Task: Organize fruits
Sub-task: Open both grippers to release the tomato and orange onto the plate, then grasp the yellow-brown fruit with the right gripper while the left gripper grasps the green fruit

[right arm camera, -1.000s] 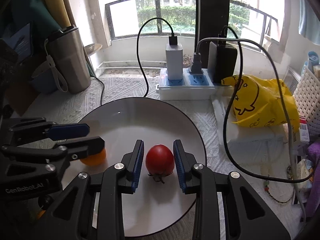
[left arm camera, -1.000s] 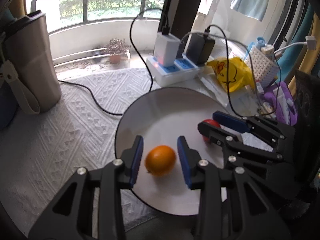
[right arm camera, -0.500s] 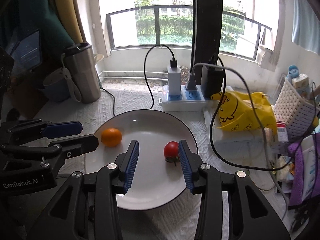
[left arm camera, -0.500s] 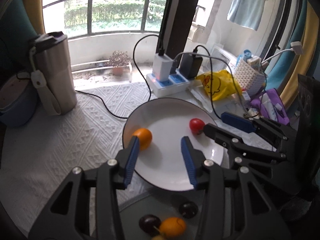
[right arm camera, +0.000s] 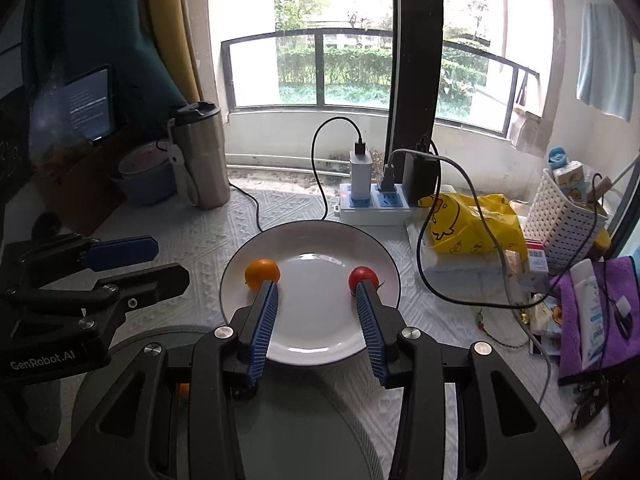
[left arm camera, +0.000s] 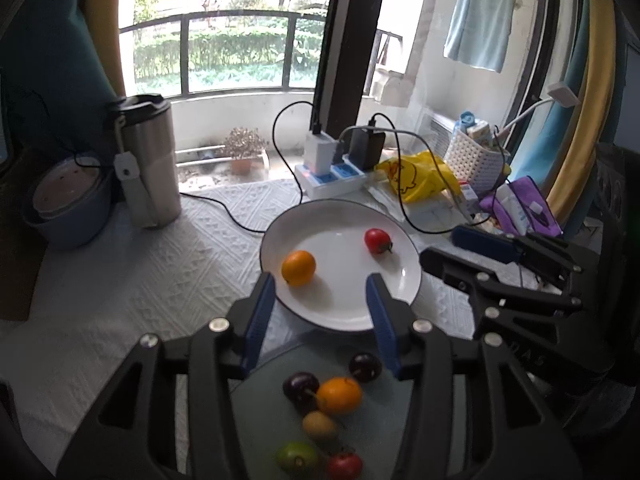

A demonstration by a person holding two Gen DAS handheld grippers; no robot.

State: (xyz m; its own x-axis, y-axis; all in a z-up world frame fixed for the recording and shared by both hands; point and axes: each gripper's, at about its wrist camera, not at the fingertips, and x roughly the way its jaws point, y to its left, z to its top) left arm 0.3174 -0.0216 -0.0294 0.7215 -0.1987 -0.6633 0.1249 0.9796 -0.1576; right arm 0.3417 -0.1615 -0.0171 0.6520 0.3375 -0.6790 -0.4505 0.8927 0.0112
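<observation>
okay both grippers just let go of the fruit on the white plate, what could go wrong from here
1. The orange and tomato lie loose on the smooth white plate; a bump from either open gripper could roll them off.
2. Charger cables trail beside the plate's right edge, so the right gripper might snag one.
3. The fruits on the grey tray sit close together under the left gripper; grabbing the next one may nudge its neighbours.

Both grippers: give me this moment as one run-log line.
left gripper: open, empty | right gripper: open, empty | white plate: orange left, tomato right, apart | gray plate: more fruit
</observation>
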